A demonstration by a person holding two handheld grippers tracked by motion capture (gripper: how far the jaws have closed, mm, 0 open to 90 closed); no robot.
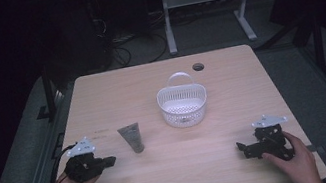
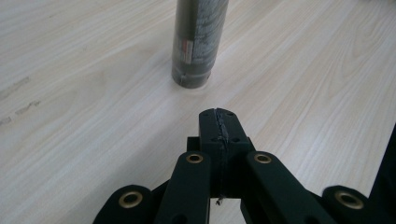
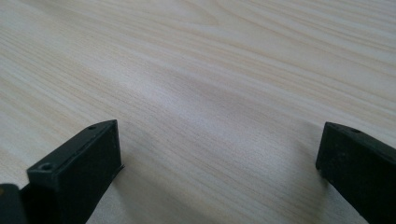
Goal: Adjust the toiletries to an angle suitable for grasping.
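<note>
On the tabletop [image 1: 165, 172], left gripper [image 2: 219, 119] is pinched together near a grey tube [image 2: 198, 42]; right gripper [image 3: 215, 158] sits spread apart, white basket [image 1: 183, 105] farther back.

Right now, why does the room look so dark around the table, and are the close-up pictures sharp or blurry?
In the high view, light falls on the table while the floor and background stay near black; the basket looks bright. In the left gripper view, the tube is fairly sharp and the shut jaws are crisp. In the right gripper view, the open jaws are soft-edged and the far wood grain blurs.
</note>
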